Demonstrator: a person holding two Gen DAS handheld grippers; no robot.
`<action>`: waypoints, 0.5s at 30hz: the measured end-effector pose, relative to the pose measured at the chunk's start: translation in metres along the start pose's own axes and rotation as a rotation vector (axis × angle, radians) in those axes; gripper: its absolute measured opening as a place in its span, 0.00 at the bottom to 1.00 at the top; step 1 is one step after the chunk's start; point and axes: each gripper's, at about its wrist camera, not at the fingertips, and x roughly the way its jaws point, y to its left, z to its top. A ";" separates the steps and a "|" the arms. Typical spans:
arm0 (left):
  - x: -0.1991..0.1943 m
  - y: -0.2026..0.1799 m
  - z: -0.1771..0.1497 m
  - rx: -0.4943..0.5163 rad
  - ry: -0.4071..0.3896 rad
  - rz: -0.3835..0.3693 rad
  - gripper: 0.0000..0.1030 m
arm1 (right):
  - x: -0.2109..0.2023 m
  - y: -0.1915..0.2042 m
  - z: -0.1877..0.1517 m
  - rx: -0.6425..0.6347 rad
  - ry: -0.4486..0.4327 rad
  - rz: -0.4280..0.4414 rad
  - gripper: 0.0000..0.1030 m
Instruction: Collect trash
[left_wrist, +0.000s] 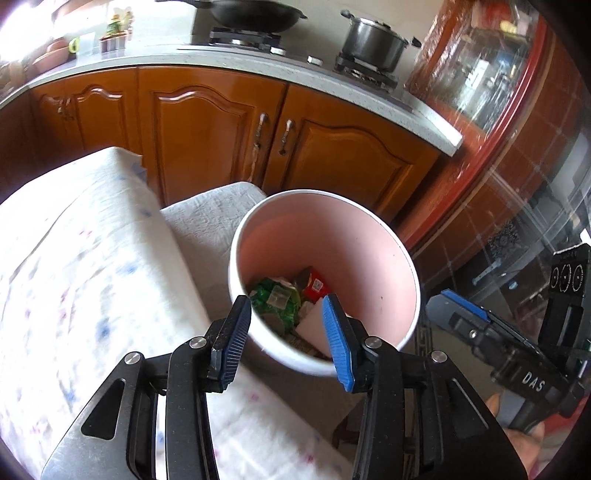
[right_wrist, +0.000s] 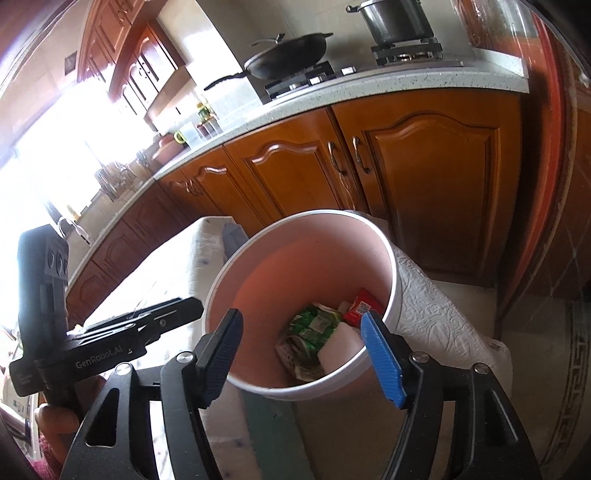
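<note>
The bin (left_wrist: 325, 258) is sitting at centre frame, its rim touching the cloth-covered table (left_wrist: 74, 277) on the left, open floor showing lower right. Green and red wrappers (right_wrist: 314, 325) are lying inside. The left gripper (left_wrist: 288, 339) and right gripper (right_wrist: 303, 358) are hovering apart, empty.

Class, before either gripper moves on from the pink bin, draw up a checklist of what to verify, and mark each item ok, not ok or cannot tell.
1. Left gripper empty, jaws apart: ok.
2. Right gripper empty, jaws apart: ok.
3. Pink bin standing upright: ok.
4. Green wrapper and red packet lying inside the bin: ok.
5. Nothing caught on the bin's rim: ok.
6. More trash left on the cloth-covered table: cannot tell, little of it is in view.
</note>
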 end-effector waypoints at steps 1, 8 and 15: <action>-0.008 0.004 -0.005 -0.008 -0.015 0.003 0.40 | -0.003 0.002 -0.003 0.004 -0.012 0.006 0.69; -0.064 0.032 -0.047 -0.052 -0.128 0.047 0.48 | -0.030 0.024 -0.027 0.016 -0.108 0.046 0.74; -0.110 0.070 -0.093 -0.126 -0.201 0.099 0.56 | -0.043 0.071 -0.066 -0.055 -0.183 0.078 0.85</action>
